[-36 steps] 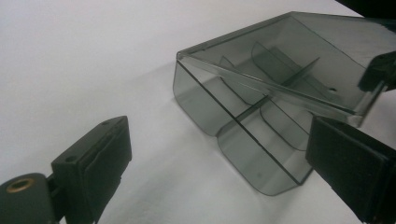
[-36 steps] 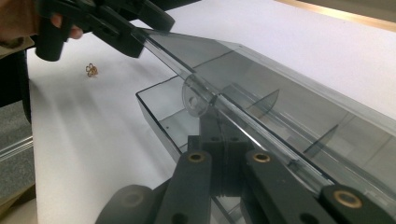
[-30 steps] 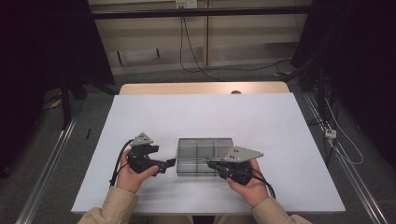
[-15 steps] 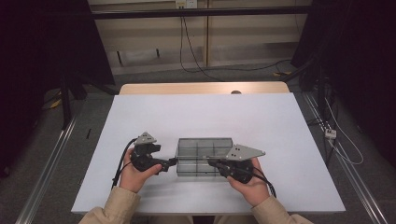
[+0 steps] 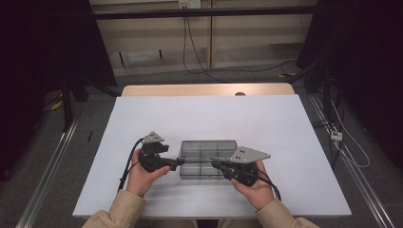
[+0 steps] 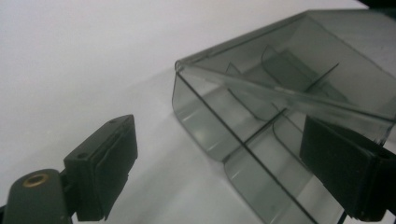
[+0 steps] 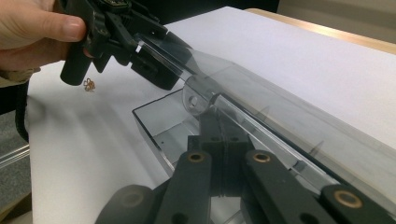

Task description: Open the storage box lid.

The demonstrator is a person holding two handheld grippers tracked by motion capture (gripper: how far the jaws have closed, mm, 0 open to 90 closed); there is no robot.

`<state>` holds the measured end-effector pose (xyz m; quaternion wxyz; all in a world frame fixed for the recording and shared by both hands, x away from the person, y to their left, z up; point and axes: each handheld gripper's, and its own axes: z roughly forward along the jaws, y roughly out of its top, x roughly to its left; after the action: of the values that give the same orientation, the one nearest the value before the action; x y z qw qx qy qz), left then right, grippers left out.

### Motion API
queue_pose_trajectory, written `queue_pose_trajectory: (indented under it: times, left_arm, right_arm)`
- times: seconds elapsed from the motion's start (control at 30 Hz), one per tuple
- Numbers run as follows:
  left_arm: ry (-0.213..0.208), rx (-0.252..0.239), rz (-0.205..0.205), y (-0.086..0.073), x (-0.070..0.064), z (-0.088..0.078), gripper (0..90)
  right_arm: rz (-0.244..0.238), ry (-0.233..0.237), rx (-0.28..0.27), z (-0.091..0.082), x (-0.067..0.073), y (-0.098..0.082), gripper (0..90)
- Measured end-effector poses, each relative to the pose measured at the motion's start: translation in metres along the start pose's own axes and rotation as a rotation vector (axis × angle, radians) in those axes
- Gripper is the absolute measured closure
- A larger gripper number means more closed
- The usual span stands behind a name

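Note:
A smoky clear compartment box (image 5: 209,148) lies on the white table (image 5: 266,123) between my two grippers. My right gripper (image 5: 215,165) comes in from the right with its jaws shut on the front edge of the box's lid (image 7: 289,121), which stands raised off the base (image 7: 156,123). My left gripper (image 5: 178,162) is at the box's left end with its jaws wide open. In the left gripper view the box's corner (image 6: 205,121) sits between the jaws of the left gripper (image 6: 224,172), and the lid's edge (image 6: 280,91) passes above one jaw.
Inside the box are thin dividers (image 6: 261,135) forming several compartments. The table's near edge (image 5: 209,214) runs just behind the person's sleeves. A wooden strip (image 5: 204,89) borders the far edge, with cables on the floor beyond.
The left gripper has edged slightly right toward the box's left end. The right hand and the lid in its grip have stayed put.

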<state>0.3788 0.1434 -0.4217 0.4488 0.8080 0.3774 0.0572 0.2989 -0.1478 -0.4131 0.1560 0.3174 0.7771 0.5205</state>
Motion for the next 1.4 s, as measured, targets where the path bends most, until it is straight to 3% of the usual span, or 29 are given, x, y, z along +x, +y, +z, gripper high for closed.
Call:
queue_pose_trajectory:
  times: [0.23,0.4,0.53,0.7,0.83,0.97,1.2,1.4]
  left_arm:
    - [0.004,-0.040,-0.009,0.004,0.000,0.001,14.8]
    - [0.014,-0.064,-0.006,0.010,0.000,0.000,16.7]
    - [0.015,-0.065,-0.008,0.011,-0.001,0.002,16.7]
    - [0.020,-0.071,-0.008,0.013,-0.001,0.002,17.6]
    - [0.020,-0.074,-0.010,0.015,-0.001,0.002,18.3]
    - [0.021,-0.078,-0.002,0.016,-0.001,0.002,19.0]
    - [0.015,-0.099,0.012,0.019,-0.002,0.002,24.5]
    - [-0.002,-0.097,0.044,0.023,-0.006,0.005,30.0]
  right_arm:
    - [0.005,-0.002,-0.010,-0.001,0.000,0.000,89.6]
    - [0.006,-0.006,0.002,-0.002,0.001,-0.003,82.8]
    - [0.000,-0.067,0.017,-0.005,-0.004,-0.007,72.4]
    - [0.042,-0.135,0.009,-0.016,-0.015,-0.017,57.5]
    - [0.049,-0.201,0.005,-0.024,-0.022,-0.021,44.0]
    - [0.081,-0.266,-0.012,-0.028,-0.035,-0.023,38.3]
    - [0.082,-0.292,-0.048,-0.024,-0.048,-0.015,44.0]
    - [0.069,-0.273,-0.055,-0.016,-0.051,-0.009,49.2]
